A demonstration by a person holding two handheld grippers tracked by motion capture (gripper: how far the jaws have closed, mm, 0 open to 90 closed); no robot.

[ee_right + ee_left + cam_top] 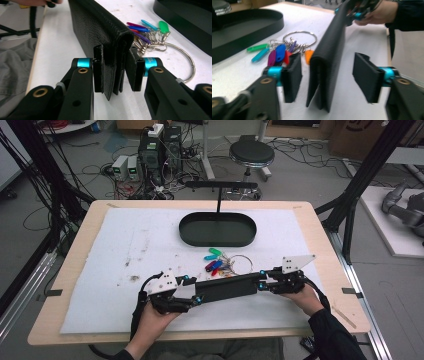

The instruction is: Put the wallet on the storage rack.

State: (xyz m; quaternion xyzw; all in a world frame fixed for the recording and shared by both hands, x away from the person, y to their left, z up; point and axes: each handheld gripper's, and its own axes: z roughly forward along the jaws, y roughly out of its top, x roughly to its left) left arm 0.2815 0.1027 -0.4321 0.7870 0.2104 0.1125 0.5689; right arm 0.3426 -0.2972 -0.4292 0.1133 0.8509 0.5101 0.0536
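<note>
Object: long black folded leather case (226, 287), lying left to right across the near part of the white padded mat (125, 245), held between both grippers, folded edge up
Left gripper: (192, 296) at the case's left end, near edge of the surface
Left fingers: (292, 76) spread wide either side of the case end, gaps on both sides, nothing clamped
Right gripper: (264, 284) at the case's right end
Right fingers: (98, 72) closed tight on the case end, pads pressed against both leather faces
Hands: left hand (152, 320) and right hand (306, 297) entering from the near edge, right one in a dark sleeve
Key bunch: large metal ring with green, blue, purple and red plastic tags (220, 262), on the mat just beyond the case, apart from it
Tray: black oval tray (218, 241), far of the keys, centre of the mat, with a black T-shaped stand (220, 185) rising at its far side
Surface: light wooden surface (320, 250) under the mat
</note>
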